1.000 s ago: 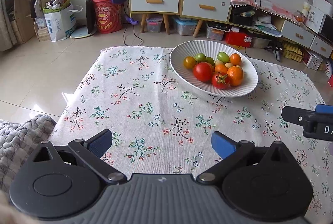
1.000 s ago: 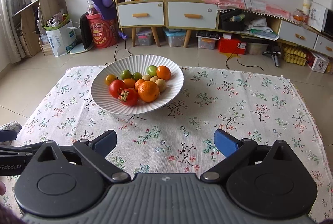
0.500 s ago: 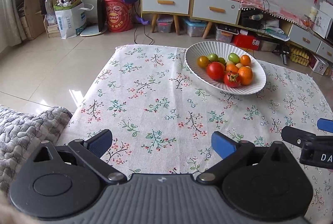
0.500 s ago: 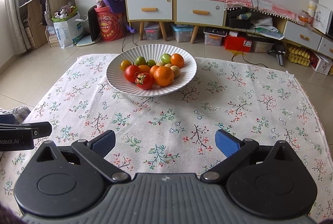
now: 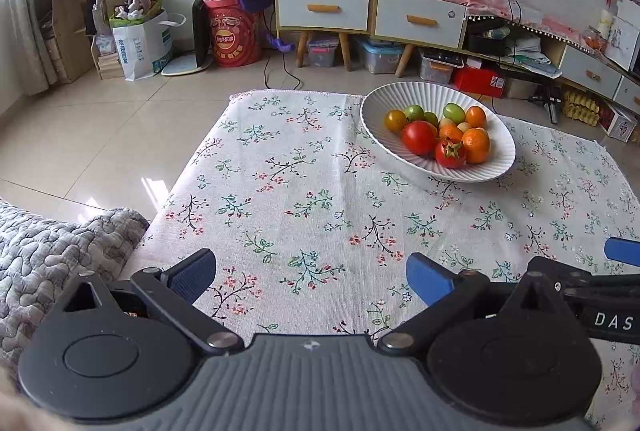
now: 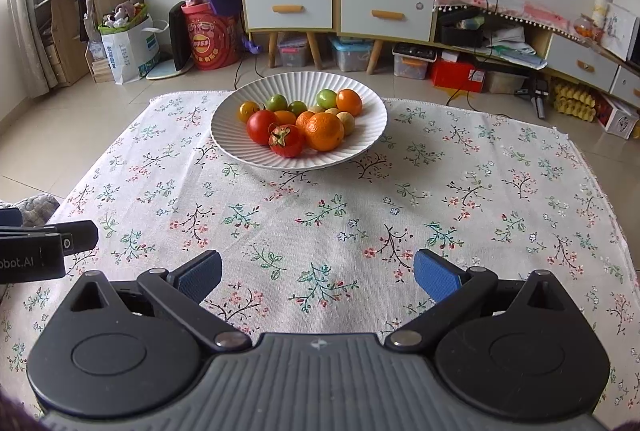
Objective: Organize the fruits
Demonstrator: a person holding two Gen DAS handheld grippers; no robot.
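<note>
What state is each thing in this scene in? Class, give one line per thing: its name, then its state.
left gripper: open, empty, above the cloth.
right gripper: open, empty, above the cloth.
white bowl: upright on the cloth, holding fruit.
fruits: piled together in the bowl, unsorted.
floral tablecloth: spread flat.
two cabinet drawers: shut.

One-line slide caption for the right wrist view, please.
Open right tongs hover over the floral tablecloth, facing a white ribbed bowl piled with fruit.
</note>
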